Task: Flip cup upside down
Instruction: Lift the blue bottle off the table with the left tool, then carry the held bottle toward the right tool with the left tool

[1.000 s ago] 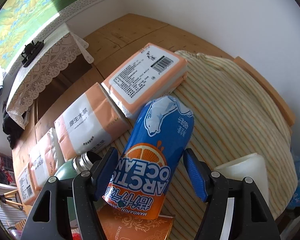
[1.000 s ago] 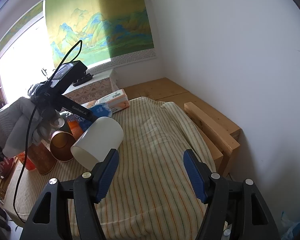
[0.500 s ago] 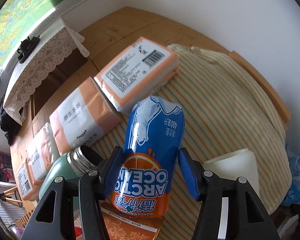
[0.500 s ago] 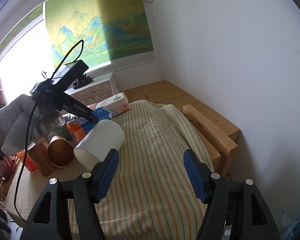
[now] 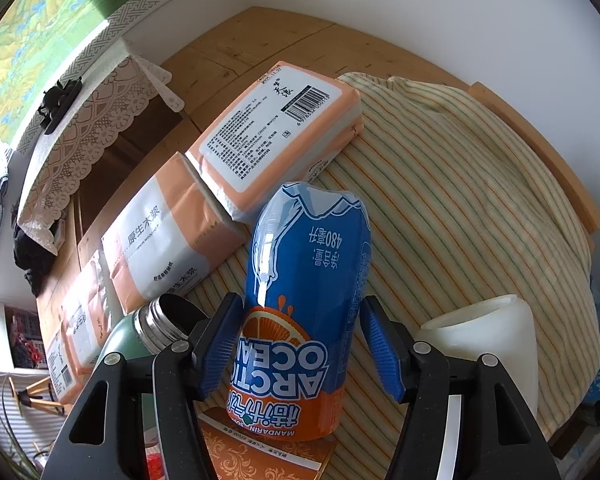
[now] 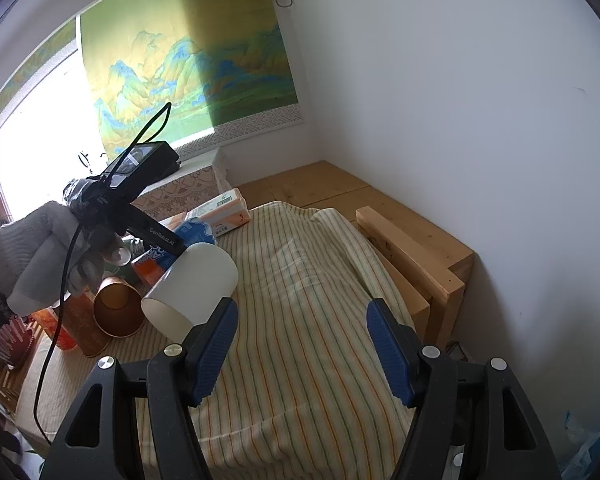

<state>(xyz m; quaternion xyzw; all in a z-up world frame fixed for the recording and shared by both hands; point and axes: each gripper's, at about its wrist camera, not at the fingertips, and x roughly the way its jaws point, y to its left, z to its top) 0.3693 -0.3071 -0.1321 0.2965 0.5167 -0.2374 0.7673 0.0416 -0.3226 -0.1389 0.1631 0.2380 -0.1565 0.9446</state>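
Note:
A blue and orange Arctic Ocean can [image 5: 304, 300] stands on the striped cloth [image 5: 440, 200], its print upside down to my view. My left gripper [image 5: 298, 320] is shut on the can's lower body, with one blue pad [image 5: 220, 344] on each side. A white cup [image 6: 192, 284] lies on its side just right of that can, open mouth toward me; it shows as the white cup [image 5: 484, 332] in the left wrist view. My right gripper [image 6: 300, 320] hovers open over the cloth, the white cup just beyond its left finger [image 6: 212, 344].
A copper cup [image 6: 116, 308] lies on its side left of the white cup. A green flask [image 5: 148, 332] with an open steel neck stands left of the can. Tissue packs [image 5: 276, 132] lie behind. A wooden bench edge [image 6: 412, 248] runs along the right.
My left gripper's fingers have narrowed onto the can, and the can now sits straighter between them. The right gripper has barely shifted.

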